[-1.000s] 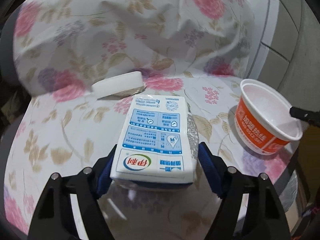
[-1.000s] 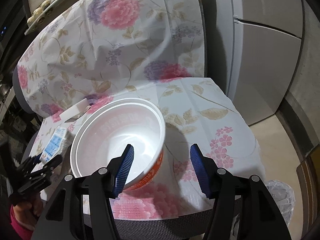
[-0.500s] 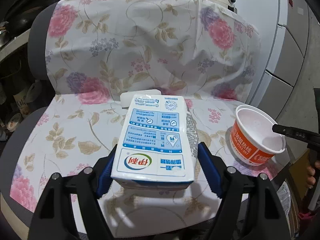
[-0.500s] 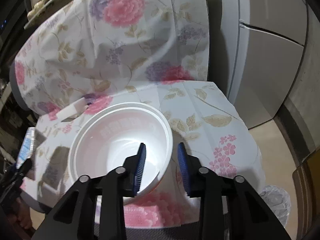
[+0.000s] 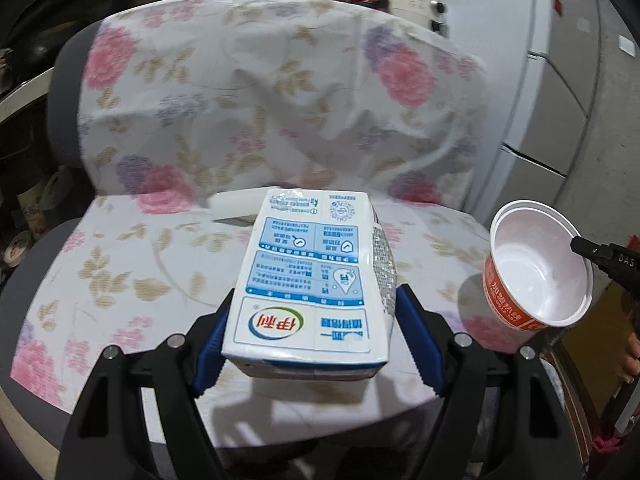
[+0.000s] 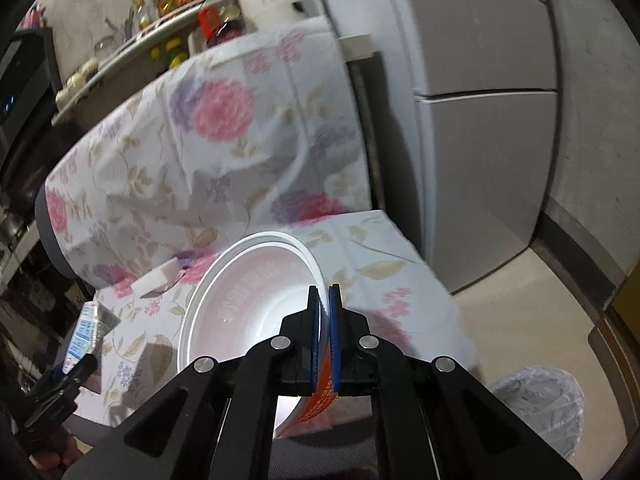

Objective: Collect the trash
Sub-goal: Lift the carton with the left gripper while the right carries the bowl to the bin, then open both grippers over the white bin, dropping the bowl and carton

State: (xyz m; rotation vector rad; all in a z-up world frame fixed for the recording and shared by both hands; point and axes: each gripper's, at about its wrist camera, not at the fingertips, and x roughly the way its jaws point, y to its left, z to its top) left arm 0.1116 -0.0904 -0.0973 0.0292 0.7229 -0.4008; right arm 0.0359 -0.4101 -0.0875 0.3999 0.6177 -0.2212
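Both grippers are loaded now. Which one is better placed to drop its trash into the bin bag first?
Right, probably. The right gripper, jaws pinched on the bowl wall, has the clear bin bag on the floor just beside it. The left gripper holds the milk carton over the chair seat, bag barely in view.

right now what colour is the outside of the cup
Orange with white writing; the cup shows best in the left wrist view.

My carton (image 5: 312,280) is white with blue panels and a red-green logo. The bowl (image 5: 536,268) is orange outside, white inside. The cloth (image 5: 132,264) shows pink and purple flowers.
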